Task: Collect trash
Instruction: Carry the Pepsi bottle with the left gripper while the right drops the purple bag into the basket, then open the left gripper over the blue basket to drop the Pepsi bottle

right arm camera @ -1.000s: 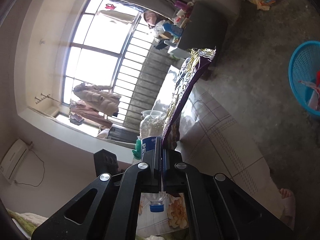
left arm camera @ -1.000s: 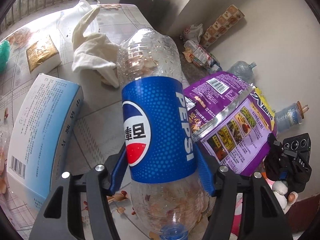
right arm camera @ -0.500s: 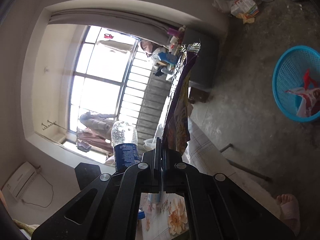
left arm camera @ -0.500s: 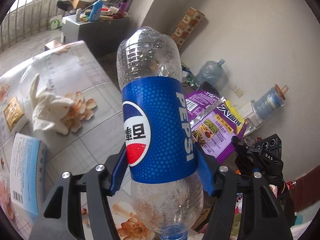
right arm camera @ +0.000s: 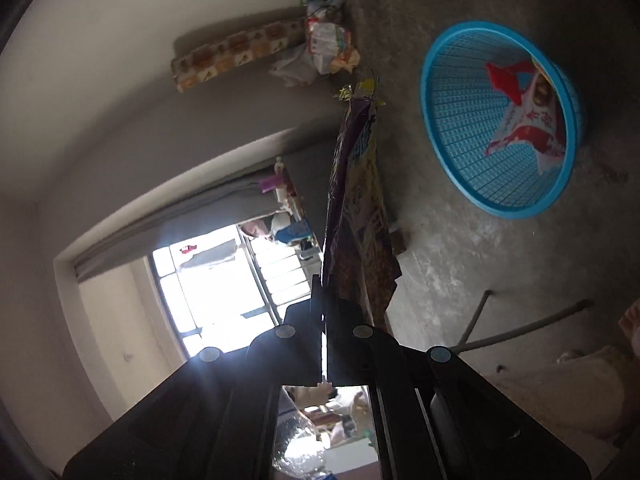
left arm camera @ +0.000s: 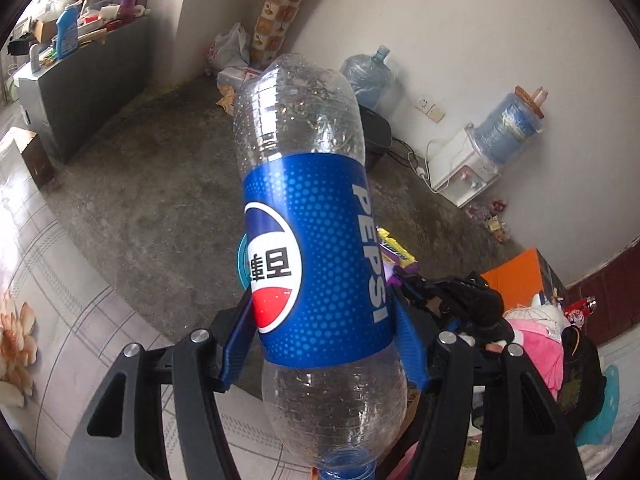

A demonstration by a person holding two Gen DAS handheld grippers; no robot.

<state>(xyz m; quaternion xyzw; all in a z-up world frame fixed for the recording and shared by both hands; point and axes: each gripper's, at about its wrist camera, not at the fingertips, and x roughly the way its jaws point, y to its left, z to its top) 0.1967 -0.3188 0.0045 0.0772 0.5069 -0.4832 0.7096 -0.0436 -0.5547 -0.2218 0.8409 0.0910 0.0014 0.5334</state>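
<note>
My left gripper (left arm camera: 320,328) is shut on an empty clear Pepsi bottle (left arm camera: 312,240) with a blue label, held cap-down in the air over the concrete floor. My right gripper (right arm camera: 324,300) is shut on a purple and yellow snack bag (right arm camera: 356,208), seen edge-on, hanging above the floor. A blue plastic basket (right arm camera: 452,128) sits on the floor at the upper right of the right wrist view, with a red and white wrapper (right arm camera: 528,108) inside. The right gripper with the bag's end also shows in the left wrist view (left arm camera: 452,300), behind the bottle.
A table with a floral cloth (left arm camera: 48,300) lies at the left. A grey cabinet (left arm camera: 80,80) with clutter stands at the back. Water jugs (left arm camera: 372,76), a dispenser (left arm camera: 464,168) and trash bags (left arm camera: 228,52) line the wall. An orange box (left arm camera: 516,276) is at right.
Both grippers have swung away from the table toward the floor, carrying the bottle and the bag. The blue basket now looms larger in the right wrist view.
</note>
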